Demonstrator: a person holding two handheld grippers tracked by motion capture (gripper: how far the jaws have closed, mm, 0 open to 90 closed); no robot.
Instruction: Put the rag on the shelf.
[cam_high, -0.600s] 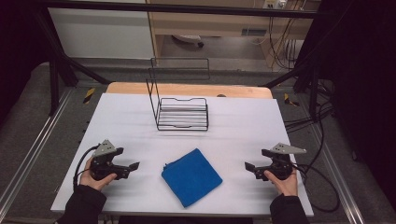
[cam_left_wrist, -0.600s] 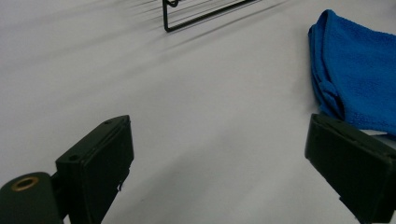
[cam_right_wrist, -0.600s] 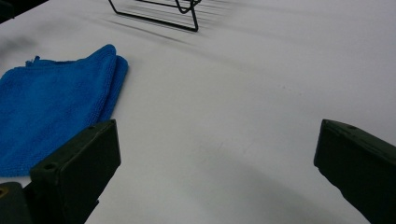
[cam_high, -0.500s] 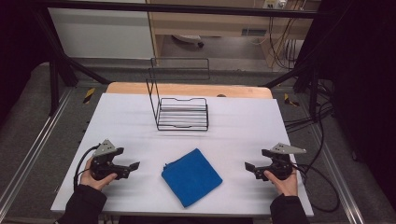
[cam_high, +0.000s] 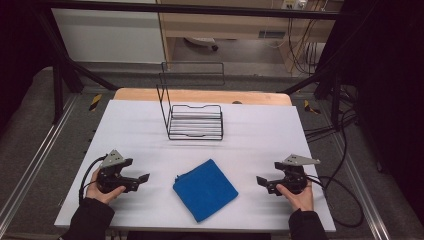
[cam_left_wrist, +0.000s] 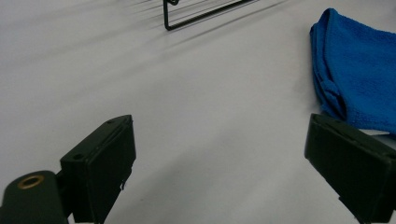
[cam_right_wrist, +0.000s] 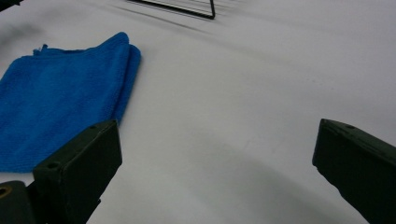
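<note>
A folded blue cloth lies flat near the table's front edge, midway between the two hands. My left gripper rests on the table to the cloth's left, jaws open and empty, pointing toward it. In the left gripper view the cloth lies at the upper right, past the right-hand jaw. My right gripper sits to the cloth's right, also open with nothing between its jaws. The right gripper view has the cloth at the left, behind the left-hand jaw. Neither gripper touches the cloth.
A black wire rack stands at the back middle of the white table, its tall side at the left. Its front bar shows as a rack edge and as a rack edge. Cables trail off the table's right side.
</note>
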